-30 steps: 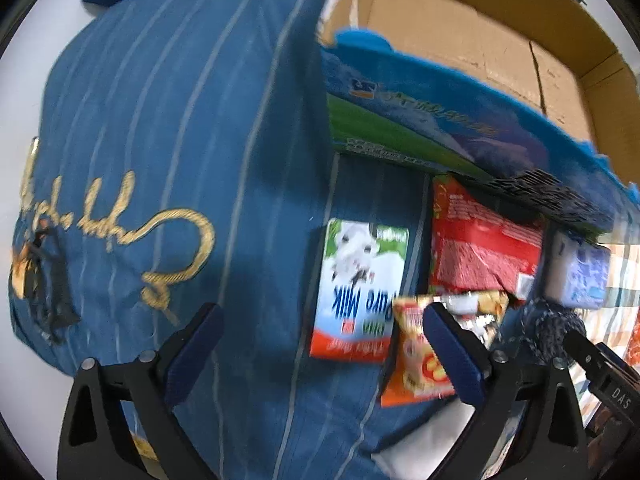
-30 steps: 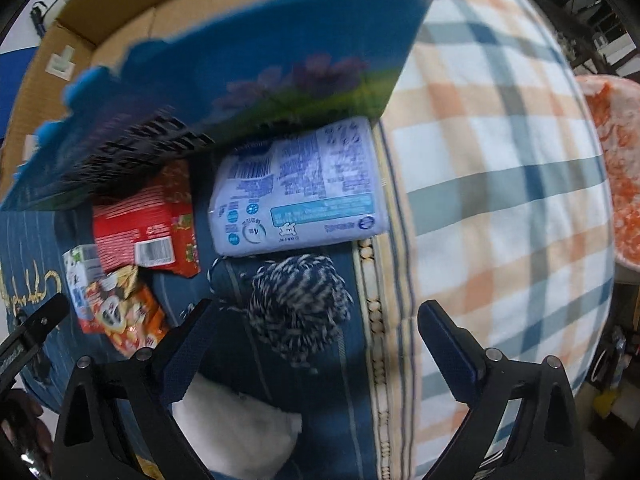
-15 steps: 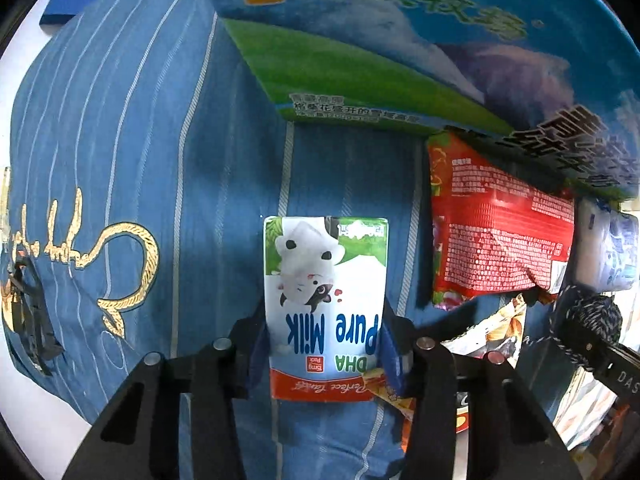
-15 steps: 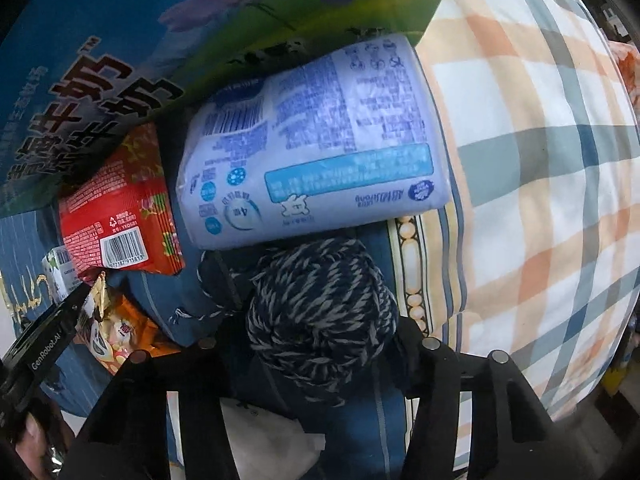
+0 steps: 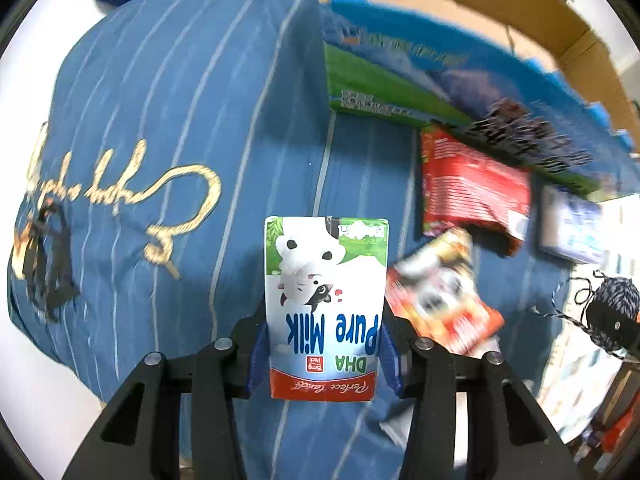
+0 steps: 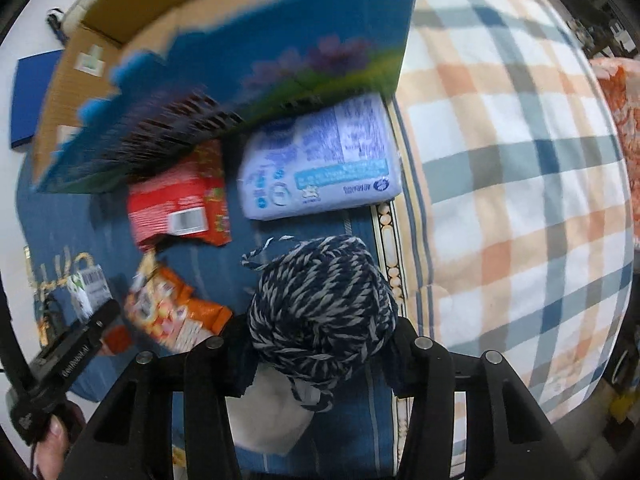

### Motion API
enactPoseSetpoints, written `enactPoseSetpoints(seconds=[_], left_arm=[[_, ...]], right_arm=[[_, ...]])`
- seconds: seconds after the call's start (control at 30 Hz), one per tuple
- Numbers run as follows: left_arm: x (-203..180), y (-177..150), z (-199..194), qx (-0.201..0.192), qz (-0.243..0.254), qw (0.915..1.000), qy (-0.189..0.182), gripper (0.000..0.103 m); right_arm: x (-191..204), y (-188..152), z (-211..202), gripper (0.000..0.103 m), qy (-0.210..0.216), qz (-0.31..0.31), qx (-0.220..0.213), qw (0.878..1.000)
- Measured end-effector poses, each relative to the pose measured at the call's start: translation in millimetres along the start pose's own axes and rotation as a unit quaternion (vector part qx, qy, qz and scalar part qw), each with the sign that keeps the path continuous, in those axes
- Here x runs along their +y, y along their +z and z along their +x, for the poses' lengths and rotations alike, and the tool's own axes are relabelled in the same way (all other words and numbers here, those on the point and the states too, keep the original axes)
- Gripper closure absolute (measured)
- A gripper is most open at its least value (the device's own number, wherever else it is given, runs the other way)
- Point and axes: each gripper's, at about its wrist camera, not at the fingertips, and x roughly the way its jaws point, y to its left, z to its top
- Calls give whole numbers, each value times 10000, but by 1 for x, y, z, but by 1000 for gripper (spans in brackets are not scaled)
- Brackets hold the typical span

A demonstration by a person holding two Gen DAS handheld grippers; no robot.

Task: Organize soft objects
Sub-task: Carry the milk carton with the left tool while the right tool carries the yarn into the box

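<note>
My left gripper (image 5: 325,354) is shut on a "Pure Milk" pouch (image 5: 326,304) and holds it above the blue striped pillow (image 5: 160,128). My right gripper (image 6: 322,350) is shut on a ball of dark blue and white yarn (image 6: 320,308), lifted above the same pillow (image 6: 360,432). The yarn ball also shows in the left wrist view (image 5: 614,308). The milk pouch and left gripper show at the left of the right wrist view (image 6: 86,294).
On the blue pillow lie a red snack bag (image 5: 474,192), an orange snack bag (image 6: 176,314) and a pale blue tissue pack (image 6: 320,164). An open cardboard box with a blue-green flap (image 6: 256,64) stands behind. A plaid pillow (image 6: 520,184) lies to the right.
Both grippers closed from open, the left on the milk pouch, the right on the yarn ball. Both have since lifted up and back, so the box looks smaller.
</note>
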Motion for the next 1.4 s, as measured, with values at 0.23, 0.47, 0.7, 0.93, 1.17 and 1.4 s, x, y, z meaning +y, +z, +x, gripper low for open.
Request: enactPoseSetpoints(seconds=[0.23,0.47,0.7,0.93,1.17,1.4], left_arm=[[-11,-12,-82,-567,-55,9978,-346,60],[-32,15,-152,-1179,157,9897,-797,60],[-65,65,-180,-1428,563,9828,-1023,60],[-91,149,-149,-999,767,9838,-1277,60],[-107,230,-83,-449,726,9870,-1363,60],[-123,283,-2,223,702,9866,-1456,60]], right_arm=[[2,-8,-89,52,420,-385,-464,9973],[39,5,-176,52,766,-897,-1140,9865],[63,39,-219,52,704,-1057,-1649,9781],[79,112,-206,52,430,-884,-1827,9782],[91,202,-140,52,187,-593,-1566,9857],[101,270,-58,52,11,-538,-1121,9922]])
